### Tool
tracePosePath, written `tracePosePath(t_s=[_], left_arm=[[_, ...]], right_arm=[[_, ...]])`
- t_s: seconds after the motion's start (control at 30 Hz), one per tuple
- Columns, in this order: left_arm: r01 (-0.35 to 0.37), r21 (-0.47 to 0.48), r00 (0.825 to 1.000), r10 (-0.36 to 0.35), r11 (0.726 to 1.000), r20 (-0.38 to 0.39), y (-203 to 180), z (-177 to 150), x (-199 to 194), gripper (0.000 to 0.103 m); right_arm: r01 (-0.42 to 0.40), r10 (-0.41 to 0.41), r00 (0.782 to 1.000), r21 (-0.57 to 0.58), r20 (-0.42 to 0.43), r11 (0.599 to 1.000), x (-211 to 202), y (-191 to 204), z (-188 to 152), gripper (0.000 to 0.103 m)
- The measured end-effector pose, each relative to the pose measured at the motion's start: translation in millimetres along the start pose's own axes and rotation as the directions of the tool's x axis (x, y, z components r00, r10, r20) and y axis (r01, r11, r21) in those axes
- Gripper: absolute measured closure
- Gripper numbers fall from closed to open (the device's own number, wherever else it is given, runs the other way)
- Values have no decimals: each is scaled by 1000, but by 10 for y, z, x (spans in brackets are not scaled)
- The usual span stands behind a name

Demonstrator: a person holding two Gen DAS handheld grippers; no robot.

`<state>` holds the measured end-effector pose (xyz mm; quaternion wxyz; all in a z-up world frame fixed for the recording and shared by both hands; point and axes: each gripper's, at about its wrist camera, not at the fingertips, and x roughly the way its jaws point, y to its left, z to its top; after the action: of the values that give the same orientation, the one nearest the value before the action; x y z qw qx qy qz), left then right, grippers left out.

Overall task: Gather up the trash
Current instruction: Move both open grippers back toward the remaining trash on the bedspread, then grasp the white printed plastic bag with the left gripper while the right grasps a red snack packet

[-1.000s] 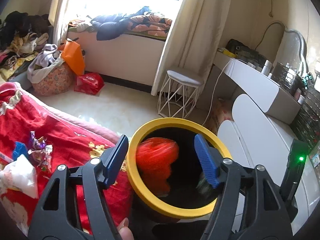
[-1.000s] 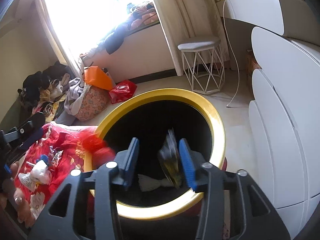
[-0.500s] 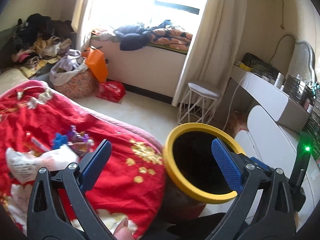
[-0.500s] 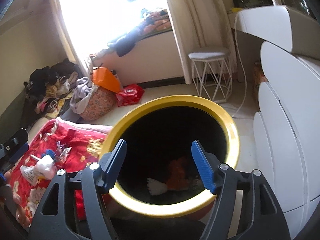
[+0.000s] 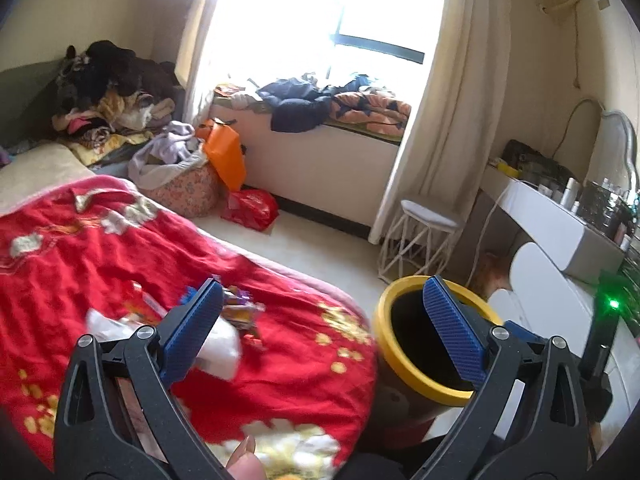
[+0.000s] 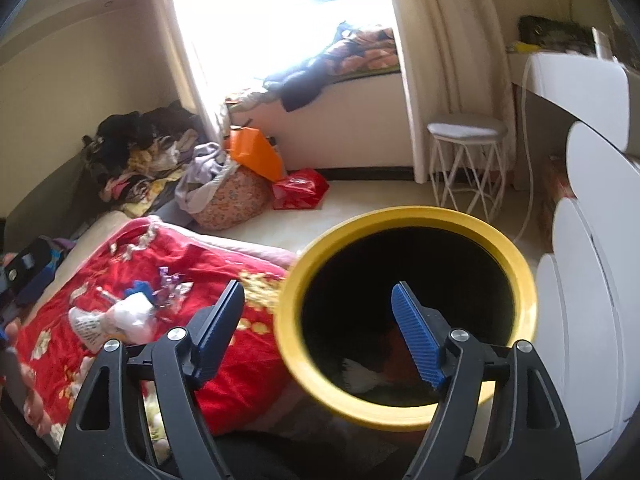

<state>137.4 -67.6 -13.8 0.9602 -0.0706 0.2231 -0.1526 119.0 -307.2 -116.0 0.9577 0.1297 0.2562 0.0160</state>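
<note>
Trash remaining to collect, a crumpled white tissue with blue and purple foil candy wrappers beside it, lies on the red floral quilt covering the bed; other pieces, one white and one orange-red, already sit at the bottom of the round black bin with a yellow rim, which stands on the floor against the bed's edge. Compared with a second ago, the orange-red wad that dropped from the left gripper and the wrapper pinched by the right gripper are released; both sets of jaws have just been opening and now stand spread with nothing between them. Both views have swung from the bin toward the quilt, suggesting the drop is done and another pickup follows. Beyond lie a pale floor, a white wire stool, cream curtains and clothes heaped by the window.
</note>
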Motion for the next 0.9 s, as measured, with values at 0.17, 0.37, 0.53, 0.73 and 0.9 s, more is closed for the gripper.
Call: tracePosePath(t_s=[0.17,0.37,0.53,0.73,0.9], left_arm=[[-49,-51,998,51,997,35,296,40,-138,11],[-92,-99,995,95,991,27,630,49,-174,11],[-128,-131,991,131,983,18,853,18,-220,11],[-155,-170,987,158,973,4,1085,-33,-248,11],[-185,-210,983,184,960,-22,1270,-113,-249,11]], right_arm=[[-27,24,999,-74,-34,997,98,243,-19,27],[-64,55,996,-147,-66,987,218,580,-23,27],[-103,87,992,-186,-94,977,340,831,-26,27],[-130,102,987,-232,-127,964,501,1051,-57,27],[-146,105,979,-234,-176,961,696,1131,-103,27]])
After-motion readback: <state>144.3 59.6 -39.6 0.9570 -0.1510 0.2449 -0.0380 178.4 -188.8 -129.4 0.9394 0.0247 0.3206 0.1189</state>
